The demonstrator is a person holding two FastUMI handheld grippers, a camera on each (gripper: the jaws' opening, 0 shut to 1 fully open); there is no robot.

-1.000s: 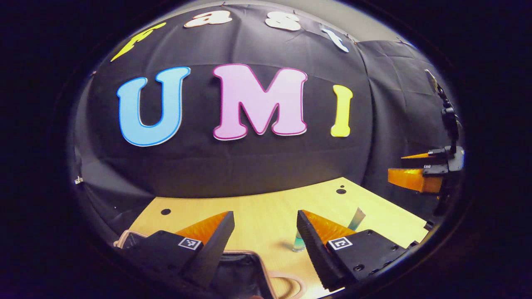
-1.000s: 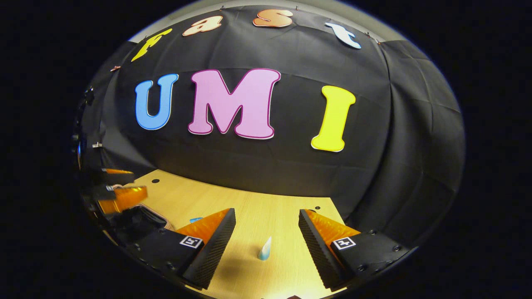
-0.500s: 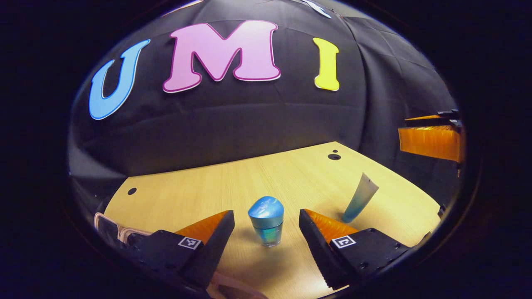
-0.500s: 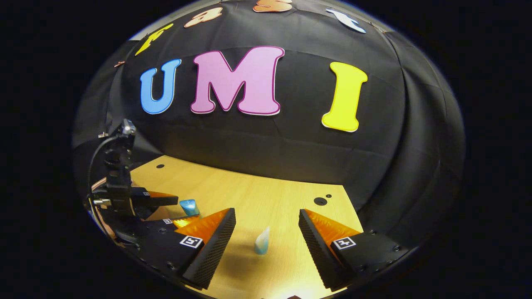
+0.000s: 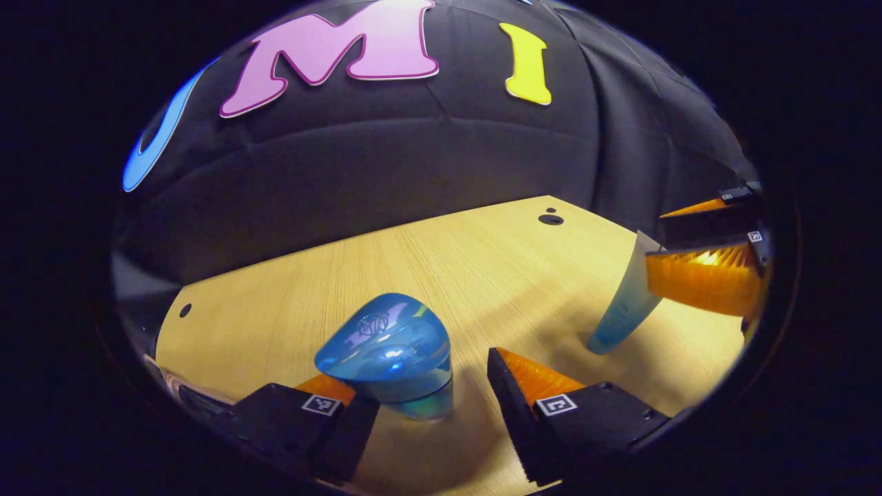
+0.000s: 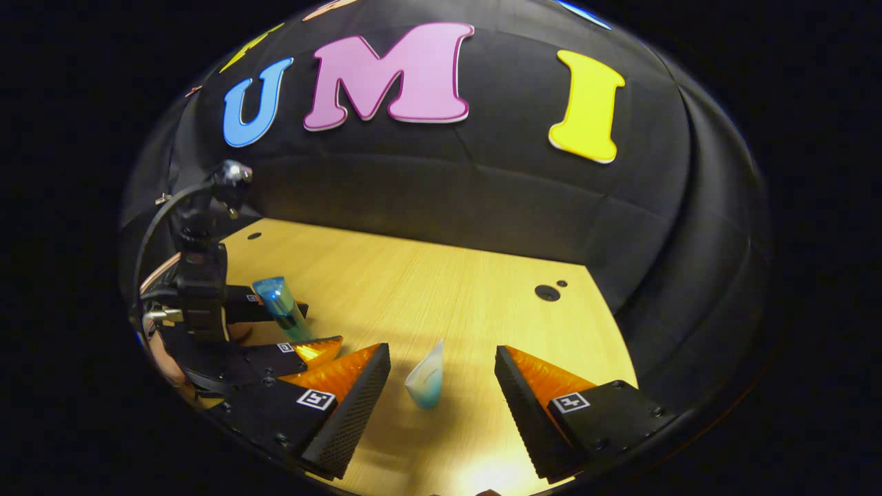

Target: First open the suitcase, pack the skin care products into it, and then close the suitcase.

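Left gripper view: left gripper (image 5: pixel 434 406) spread wide around blue bottle (image 5: pixel 389 355) — upright on wooden table (image 5: pixel 441 269), nearer one finger, ungripped. Farther right, tube (image 5: pixel 623 303) standing cap-down, upright between right gripper (image 6: pixel 437 403) fingers — parted, not touching.

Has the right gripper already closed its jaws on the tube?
No, in the right gripper view the tube stands free on the table between the right gripper's open jaws, touching neither.

Count: one blue-capped bottle (image 5: pixel 389 362), standing near left on desk (image 5: pixel 482 275). One pale blue tube (image 5: pixel 623 310), upright on its cap, right. Two tongs: left tongs (image 5: pixel 431 406), right tongs (image 6: pixel 441 399). One desk.
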